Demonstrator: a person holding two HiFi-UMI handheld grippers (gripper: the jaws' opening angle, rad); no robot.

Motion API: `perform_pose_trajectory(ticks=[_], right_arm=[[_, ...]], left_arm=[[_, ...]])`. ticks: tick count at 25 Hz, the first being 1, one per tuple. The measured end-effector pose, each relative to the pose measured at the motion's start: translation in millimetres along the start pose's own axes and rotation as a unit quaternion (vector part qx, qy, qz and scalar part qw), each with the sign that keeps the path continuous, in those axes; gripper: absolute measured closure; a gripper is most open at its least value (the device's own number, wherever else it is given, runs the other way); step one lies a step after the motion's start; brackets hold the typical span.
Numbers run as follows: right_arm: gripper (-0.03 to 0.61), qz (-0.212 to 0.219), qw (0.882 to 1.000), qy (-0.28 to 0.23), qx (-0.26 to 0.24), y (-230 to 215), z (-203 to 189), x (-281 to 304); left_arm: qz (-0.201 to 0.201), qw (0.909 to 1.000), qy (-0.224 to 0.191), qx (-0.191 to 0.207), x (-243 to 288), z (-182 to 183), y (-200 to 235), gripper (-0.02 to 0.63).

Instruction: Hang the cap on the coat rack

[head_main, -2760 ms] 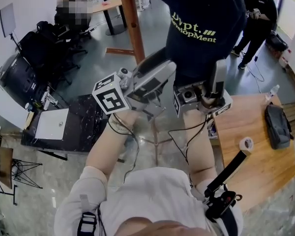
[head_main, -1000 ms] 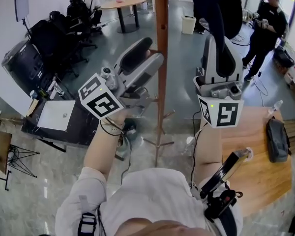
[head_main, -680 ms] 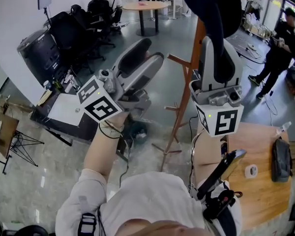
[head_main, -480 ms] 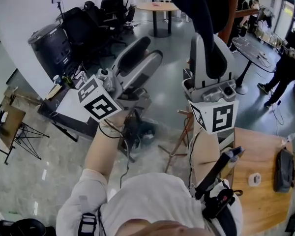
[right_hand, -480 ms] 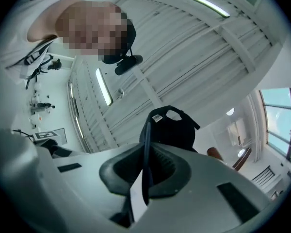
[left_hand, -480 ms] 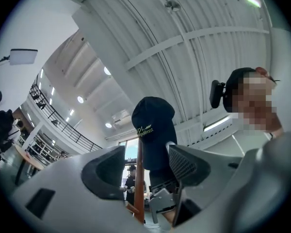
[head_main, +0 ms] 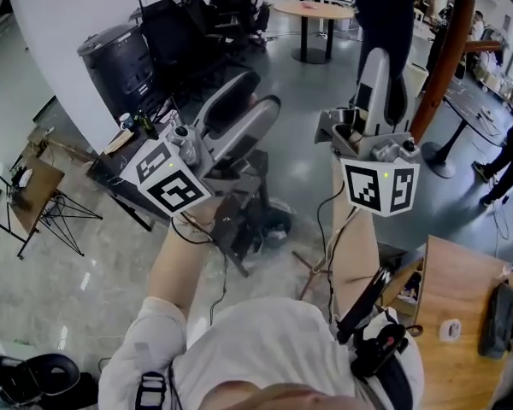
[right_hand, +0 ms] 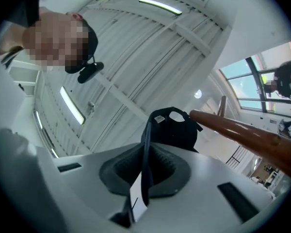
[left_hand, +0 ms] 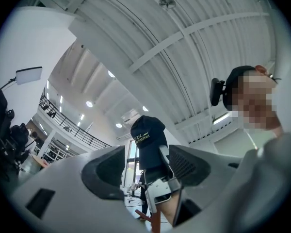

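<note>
Since a second ago the coat rack (head_main: 445, 54) has slid from between my two tools to just right of the right gripper (head_main: 386, 73). That gripper's fingers (right_hand: 167, 171) stay clamped on what looks like the brim of the cap (head_main: 392, 7), carrying it high and close beside the rack. The left gripper (head_main: 263, 92) sits well apart from the cap with its fingers (left_hand: 103, 174) spread and nothing between them, so one grip alone carries it. I judge the cap is not hung yet and has to go up and onto the rack.
</note>
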State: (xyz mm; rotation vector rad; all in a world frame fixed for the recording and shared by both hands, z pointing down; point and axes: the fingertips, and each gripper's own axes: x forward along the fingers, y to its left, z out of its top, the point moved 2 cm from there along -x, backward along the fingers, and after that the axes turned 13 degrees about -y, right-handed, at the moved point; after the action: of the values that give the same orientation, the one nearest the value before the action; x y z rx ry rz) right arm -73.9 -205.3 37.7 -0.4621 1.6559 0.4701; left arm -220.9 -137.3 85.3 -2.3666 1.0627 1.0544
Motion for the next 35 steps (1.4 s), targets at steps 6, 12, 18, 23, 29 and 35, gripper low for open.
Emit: perform_pose_trajectory(ticks=[6, 12, 18, 23, 29, 35], right_arm=[[0.541, -0.073, 0.997, -0.016, -0.004, -20, 0, -14], [0.541, -0.066, 0.998, -0.007, -0.023, -18, 8, -41], [0.540, -0.075, 0.996, -0.002, -0.038, -27, 14, -75], [0.540, -0.069, 0.997, 0.023, -0.034, -32, 11, -98], [0.540, -0.055, 0.997, 0.038, -0.025, -33, 11, -113], [0.534, -0.054, 0.997, 0.055, -0.011, -41, 6, -127]], left_arm=[[0.009, 0.9998, 0.010, -0.013, -7, -5, 11, 0.325], [0.010, 0.9985, 0.027, -0.047, -5, -35, 10, 0.325], [0.007, 0.9956, 0.041, -0.084, -6, -70, 4, 0.325], [0.009, 0.9919, 0.048, -0.117, -8, -97, 4, 0.325], [0.009, 0.9859, 0.059, -0.156, -15, -128, 6, 0.325], [0.016, 0.9789, 0.067, -0.192, -26, -155, 10, 0.325]])
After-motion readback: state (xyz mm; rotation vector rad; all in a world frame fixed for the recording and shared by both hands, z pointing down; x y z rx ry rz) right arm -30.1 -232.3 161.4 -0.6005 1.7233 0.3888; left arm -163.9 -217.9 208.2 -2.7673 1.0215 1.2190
